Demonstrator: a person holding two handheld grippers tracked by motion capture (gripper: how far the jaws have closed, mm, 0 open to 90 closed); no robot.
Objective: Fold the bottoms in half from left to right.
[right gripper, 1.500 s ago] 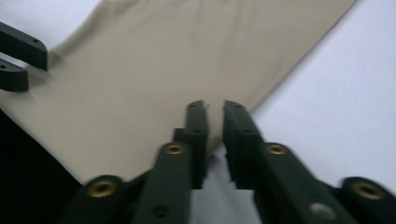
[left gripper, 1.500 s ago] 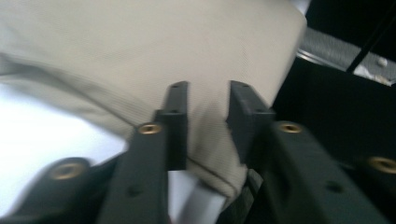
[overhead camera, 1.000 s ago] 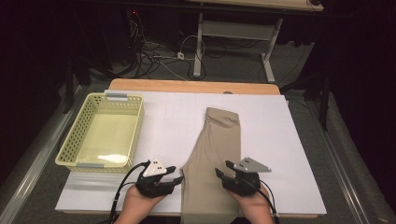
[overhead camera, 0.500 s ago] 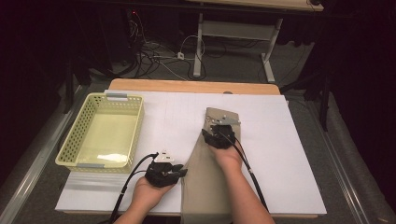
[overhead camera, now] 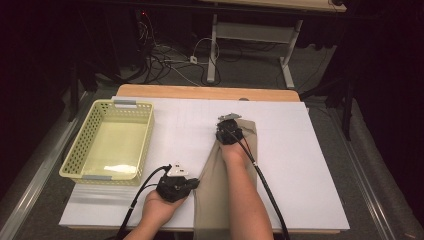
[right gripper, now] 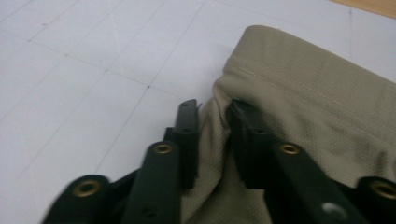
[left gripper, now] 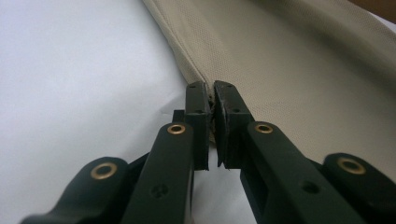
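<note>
Your left gripper (overhead camera: 192,184) is close to you, near the front edge of the counter (overhead camera: 310,165). It pinches the left edge of the tan cloth (overhead camera: 215,190), and its jaws are pressed almost together on that thin edge. They have just been closing. In the left gripper view you can see the cloth's seam squeezed between the two black jaws.

The tan cloth is long and folded. It lies flat on the white sheet, starts at the front edge between your arms, and runs away from you up the middle of the counter.

Your right gripper (overhead camera: 230,126) is farther away, at the far end of the cloth. Its jaws have just been closing too. A bunched fold of the cloth's hemmed end sits between them, and they squeeze it.

A yellow basket (overhead camera: 80,150) sits off to the left, well apart from the cloth.
</note>
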